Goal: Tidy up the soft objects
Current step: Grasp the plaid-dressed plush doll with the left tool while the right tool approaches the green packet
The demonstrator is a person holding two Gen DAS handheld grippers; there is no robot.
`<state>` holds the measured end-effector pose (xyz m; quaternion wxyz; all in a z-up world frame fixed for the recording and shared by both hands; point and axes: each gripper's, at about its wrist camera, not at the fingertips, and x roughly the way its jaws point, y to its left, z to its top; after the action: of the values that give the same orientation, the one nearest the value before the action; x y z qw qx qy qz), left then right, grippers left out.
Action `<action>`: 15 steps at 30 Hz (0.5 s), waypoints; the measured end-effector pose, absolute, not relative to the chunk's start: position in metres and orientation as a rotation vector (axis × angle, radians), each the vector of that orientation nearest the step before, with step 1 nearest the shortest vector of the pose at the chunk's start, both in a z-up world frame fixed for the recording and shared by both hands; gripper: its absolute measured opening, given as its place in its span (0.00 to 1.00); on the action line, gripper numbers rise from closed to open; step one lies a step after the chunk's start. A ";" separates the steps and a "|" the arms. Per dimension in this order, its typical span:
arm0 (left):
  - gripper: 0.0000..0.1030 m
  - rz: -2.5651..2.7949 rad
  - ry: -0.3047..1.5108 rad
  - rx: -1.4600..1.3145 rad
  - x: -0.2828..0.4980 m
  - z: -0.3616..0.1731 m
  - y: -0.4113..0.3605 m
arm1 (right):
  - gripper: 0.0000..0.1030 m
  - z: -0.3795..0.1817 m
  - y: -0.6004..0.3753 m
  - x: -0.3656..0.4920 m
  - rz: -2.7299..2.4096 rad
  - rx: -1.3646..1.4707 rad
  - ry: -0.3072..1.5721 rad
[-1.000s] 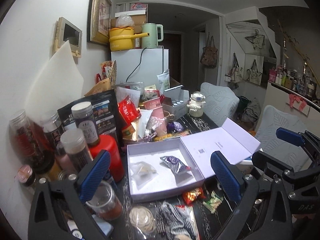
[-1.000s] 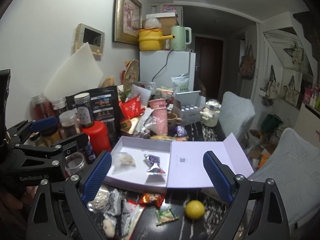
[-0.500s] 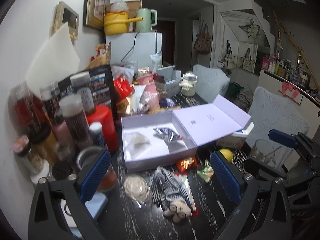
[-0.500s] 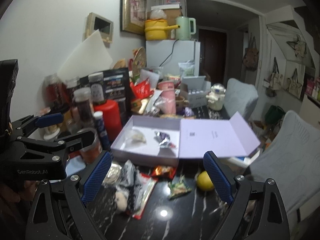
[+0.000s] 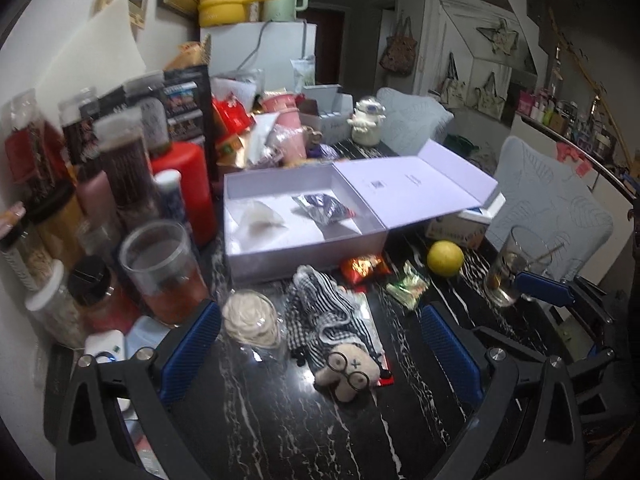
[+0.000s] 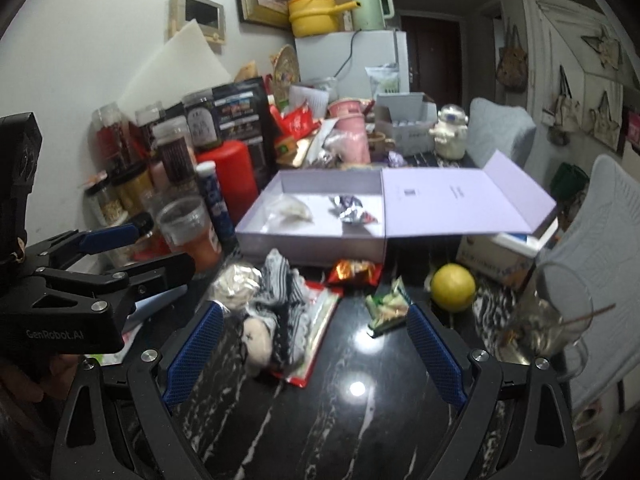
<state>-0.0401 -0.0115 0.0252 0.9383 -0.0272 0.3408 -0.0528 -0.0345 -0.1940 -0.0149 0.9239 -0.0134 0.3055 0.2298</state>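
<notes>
An open lilac box (image 5: pixel 304 256) (image 6: pixel 312 246) sits on the black marble table, holding a clear white pouch (image 5: pixel 258 218) (image 6: pixel 290 208) and a purple foil packet (image 5: pixel 324 208) (image 6: pixel 352 210). In front of it lie a striped soft doll (image 5: pixel 332 328) (image 6: pixel 276 300), a bagged white ball (image 5: pixel 250 318) (image 6: pixel 236 282), an orange snack packet (image 5: pixel 364 266) (image 6: pixel 354 272) and a green packet (image 5: pixel 408 286) (image 6: pixel 388 306). My left gripper (image 5: pixel 320 356) is open above the doll. My right gripper (image 6: pixel 314 354) is open, nothing between its fingers.
Jars, bottles and a red canister (image 5: pixel 184 192) crowd the left side by the wall. A plastic cup of red drink (image 5: pixel 164 272) stands near the left gripper. A lemon (image 5: pixel 445 258) (image 6: pixel 452 286) and a drinking glass (image 5: pixel 516 268) (image 6: pixel 552 316) stand at the right. Grey chairs (image 5: pixel 552 216) flank the table.
Both grippers have pulled back and risen away from the box, so the doll, packets, lemon and glass in front of it have come into fuller view. Both stay open.
</notes>
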 end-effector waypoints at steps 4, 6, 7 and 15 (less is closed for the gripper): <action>0.99 -0.131 0.731 -0.067 -0.033 0.008 -0.016 | 0.91 -0.030 -0.197 -0.029 0.470 -0.023 0.664; 0.99 -0.134 0.748 -0.071 -0.028 0.000 -0.018 | 0.91 -0.039 -0.201 -0.025 0.462 -0.016 0.686; 0.99 -0.134 0.760 -0.072 -0.025 -0.005 -0.020 | 0.91 -0.042 -0.202 -0.023 0.457 -0.014 0.693; 0.99 -0.152 0.830 -0.096 -0.004 -0.034 -0.028 | 0.91 -0.073 -0.217 -0.005 0.424 0.009 0.763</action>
<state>-0.0037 -0.0278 -0.0342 0.9113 -0.0465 0.4025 -0.0738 -0.0054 -0.2166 -0.0733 0.9064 0.0045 0.3693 0.2051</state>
